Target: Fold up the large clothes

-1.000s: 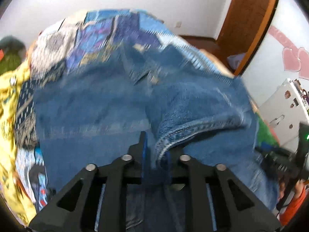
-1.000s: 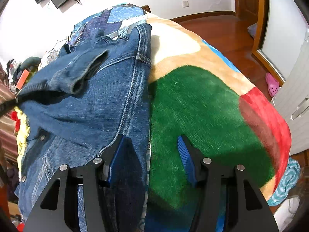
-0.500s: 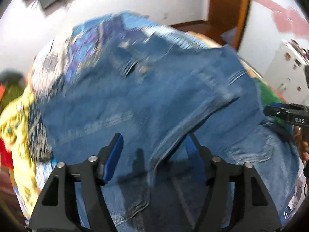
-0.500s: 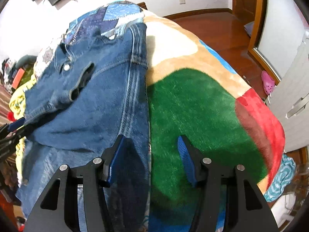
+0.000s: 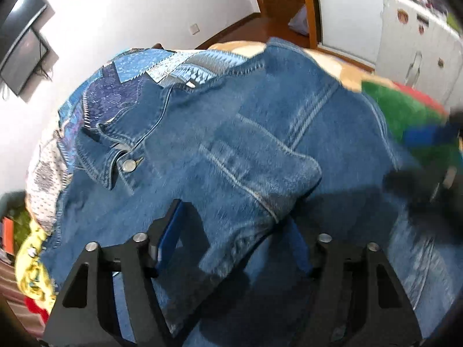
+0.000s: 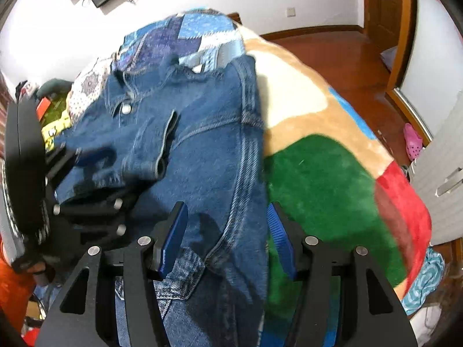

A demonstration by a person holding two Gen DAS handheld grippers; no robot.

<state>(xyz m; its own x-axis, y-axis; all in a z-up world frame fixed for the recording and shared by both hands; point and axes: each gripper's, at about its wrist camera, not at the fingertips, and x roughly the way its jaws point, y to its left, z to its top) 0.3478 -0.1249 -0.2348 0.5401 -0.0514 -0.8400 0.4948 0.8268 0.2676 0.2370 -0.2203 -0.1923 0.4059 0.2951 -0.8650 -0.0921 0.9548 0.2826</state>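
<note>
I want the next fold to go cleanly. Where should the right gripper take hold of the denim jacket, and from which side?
Probably the long seamed edge of the denim jacket, where it lies on the blanket. The open right gripper already straddles that edge, so come in from the blanket side, one finger under the hem. It is straight, flat and uncovered there.

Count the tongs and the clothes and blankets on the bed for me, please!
Black two-finger tongs with blue pads: 2 (left tongs, right tongs)
Blue denim jacket: 1
Blue patchwork quilt: 1
Fuzzy green, tan and red blanket: 1
Total: 5
</note>
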